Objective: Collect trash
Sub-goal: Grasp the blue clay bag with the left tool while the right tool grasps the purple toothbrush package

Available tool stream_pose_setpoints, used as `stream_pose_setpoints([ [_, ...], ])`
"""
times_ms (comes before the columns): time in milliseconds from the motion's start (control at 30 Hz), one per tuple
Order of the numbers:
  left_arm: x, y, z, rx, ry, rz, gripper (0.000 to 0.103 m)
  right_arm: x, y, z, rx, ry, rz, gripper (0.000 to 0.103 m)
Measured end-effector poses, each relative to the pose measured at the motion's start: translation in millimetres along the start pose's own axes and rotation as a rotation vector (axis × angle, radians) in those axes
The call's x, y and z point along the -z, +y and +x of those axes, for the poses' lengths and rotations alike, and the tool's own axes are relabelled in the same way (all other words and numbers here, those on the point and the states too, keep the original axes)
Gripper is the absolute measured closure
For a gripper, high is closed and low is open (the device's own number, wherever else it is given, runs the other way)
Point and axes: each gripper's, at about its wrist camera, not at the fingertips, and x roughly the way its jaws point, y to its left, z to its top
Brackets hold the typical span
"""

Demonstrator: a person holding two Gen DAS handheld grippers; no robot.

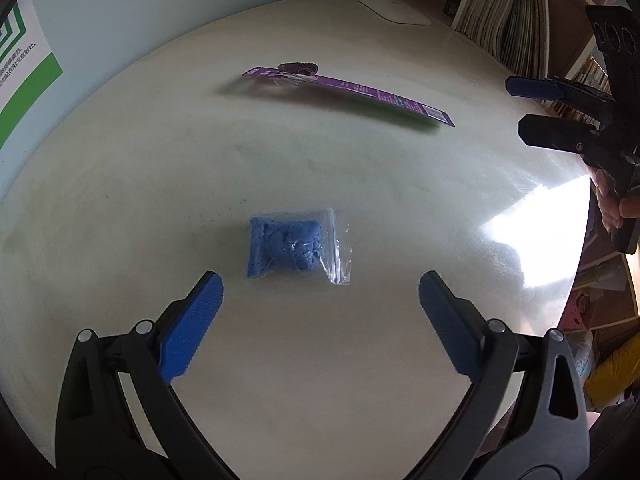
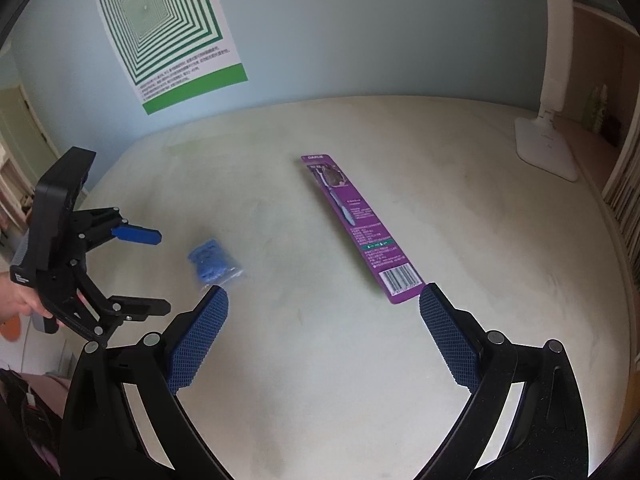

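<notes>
A small clear plastic bag with blue stuff inside (image 1: 294,246) lies on the pale table (image 1: 360,360), just ahead of my left gripper (image 1: 320,280), which is open and empty. The bag also shows in the right wrist view (image 2: 212,265). A long purple toothbrush package (image 1: 352,92) lies farther back; in the right wrist view the package (image 2: 360,228) ends just ahead of my right gripper (image 2: 324,294), which is open and empty. The right gripper also shows at the right edge of the left wrist view (image 1: 520,108), and the left gripper at the left of the right wrist view (image 2: 160,268).
A white lamp base (image 2: 546,148) stands at the back right of the table (image 2: 500,260). A shelf of books (image 1: 504,20) lines the right side. A green-striped poster (image 2: 160,28) hangs on the blue wall behind. A bright sun patch (image 1: 536,224) lies on the table's right.
</notes>
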Motion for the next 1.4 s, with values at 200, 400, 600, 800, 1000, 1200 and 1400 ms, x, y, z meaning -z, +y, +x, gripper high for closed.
stream_pose_setpoints([
  [200,-4,-2,15,-0.02,0.019,-0.098,0.007,-11,-15,36,-0.022,0.079,-0.075,0.008],
  [400,-7,0,29,-0.049,0.02,-0.176,0.007,-21,-17,67,-0.029,0.139,-0.179,0.008],
  [600,-9,13,40,-0.076,0.026,-0.244,0.009,-29,-16,91,-0.021,0.164,-0.284,0.009],
  [800,-10,21,49,-0.094,0.048,-0.261,0.018,-39,-13,113,-0.03,0.195,-0.344,0.011],
  [1000,-5,26,51,-0.094,0.046,-0.283,0.019,-42,-9,125,-0.045,0.219,-0.361,0.022],
  [1200,-2,27,51,-0.101,0.03,-0.265,0.026,-42,-4,132,-0.033,0.223,-0.377,0.022],
  [1400,-4,24,47,-0.116,0.019,-0.23,0.037,-32,-2,128,-0.015,0.236,-0.367,0.029],
])
